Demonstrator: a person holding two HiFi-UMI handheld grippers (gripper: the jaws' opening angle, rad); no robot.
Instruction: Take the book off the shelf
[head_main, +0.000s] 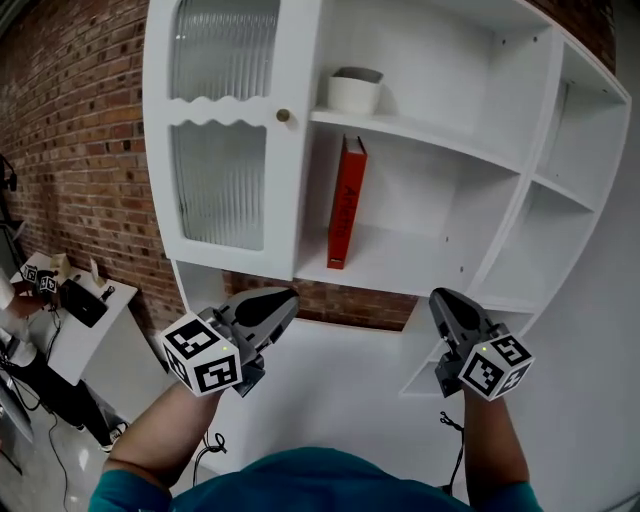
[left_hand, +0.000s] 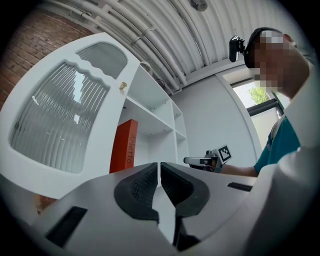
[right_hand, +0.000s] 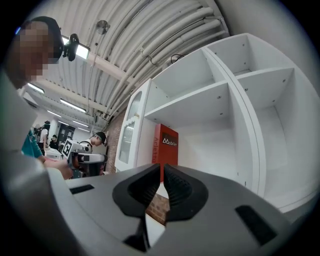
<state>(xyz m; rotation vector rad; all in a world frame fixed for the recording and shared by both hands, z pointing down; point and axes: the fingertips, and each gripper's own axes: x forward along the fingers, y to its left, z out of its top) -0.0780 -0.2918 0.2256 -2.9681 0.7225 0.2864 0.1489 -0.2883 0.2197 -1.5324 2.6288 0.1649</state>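
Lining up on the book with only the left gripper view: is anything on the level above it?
Observer: Yes. A white bowl sits on the shelf right above the book.
Operator: Is the right gripper open?
Observer: No. The right gripper has its jaws together with nothing between them.
Operator: Where are we relative to the book?
Observer: In the head view, the left gripper and the right one both hang below the cabinet. Neither touches the book.

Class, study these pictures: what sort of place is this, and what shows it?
Probably a lab or workshop hall rather than a home: a bare brick wall, exposed pipes along the ceiling, and a nearly bare white shelf unit with one red book.
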